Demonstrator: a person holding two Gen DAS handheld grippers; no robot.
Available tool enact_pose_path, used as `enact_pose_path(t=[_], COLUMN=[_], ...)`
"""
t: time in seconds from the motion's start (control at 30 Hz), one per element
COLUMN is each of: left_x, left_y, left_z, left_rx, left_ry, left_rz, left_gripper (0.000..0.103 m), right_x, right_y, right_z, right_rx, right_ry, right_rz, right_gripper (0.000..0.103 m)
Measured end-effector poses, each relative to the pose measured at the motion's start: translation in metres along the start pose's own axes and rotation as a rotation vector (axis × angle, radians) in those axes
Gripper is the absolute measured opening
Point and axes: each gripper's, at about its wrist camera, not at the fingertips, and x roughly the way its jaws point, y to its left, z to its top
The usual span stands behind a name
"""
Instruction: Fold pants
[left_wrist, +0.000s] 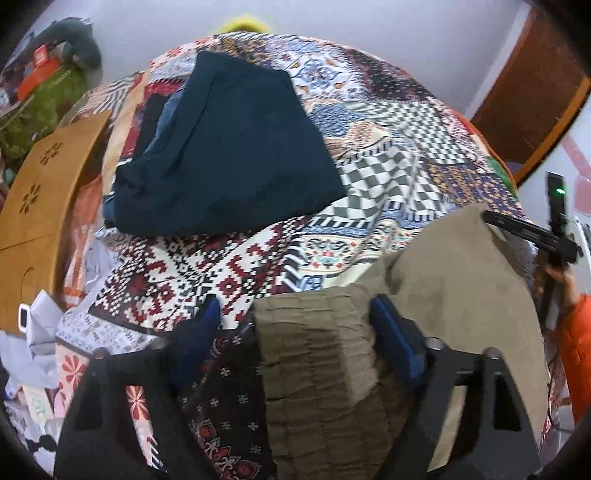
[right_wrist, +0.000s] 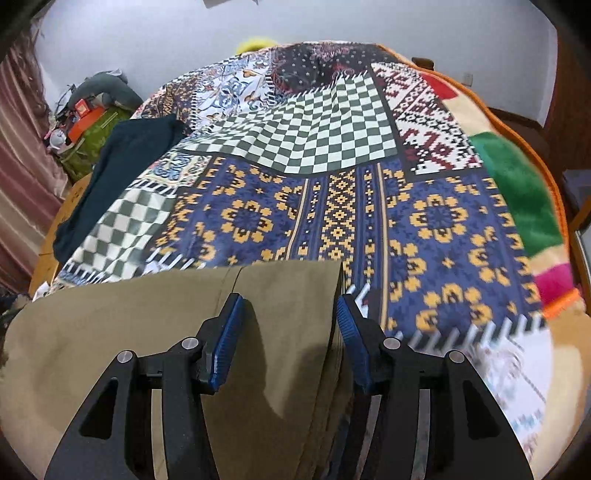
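Observation:
Khaki pants lie at the near edge of a patchwork bedspread. My left gripper is open, its blue pads on either side of the gathered elastic waistband. In the right wrist view the pants lie flat and folded, with the leg end under my right gripper, which is open; its right pad sits at the stacked fabric edge. The right gripper also shows in the left wrist view at the far end of the pants.
A folded dark navy garment lies on other folded clothes at the far left of the bed; it also shows in the right wrist view. A wooden board stands to the left. A green and orange blanket edges the right.

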Motion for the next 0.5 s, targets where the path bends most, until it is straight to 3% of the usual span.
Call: enact_pose_path(t=[0.07, 0.23, 0.5], left_x=[-0.002, -0.002, -0.001], left_y=[-0.003, 0.002, 0.003], left_z=[-0.001, -0.004, -0.004], left_rx=[0.016, -0.016, -0.020], left_ry=[-0.014, -0.034, -0.050], left_rz=[-0.014, 0.008, 0.085], left_gripper=[0.061, 0.058, 0.057], right_x=[0.007, 0.017, 0.022], right_y=[0.002, 0.003, 0.004], right_z=[0.000, 0.000, 0.000], right_rx=[-0.022, -0.063, -0.073], right_ry=[0.014, 0.040, 0.052], right_rz=[-0.016, -0.057, -0.093], right_gripper=[0.031, 0.011, 0.007])
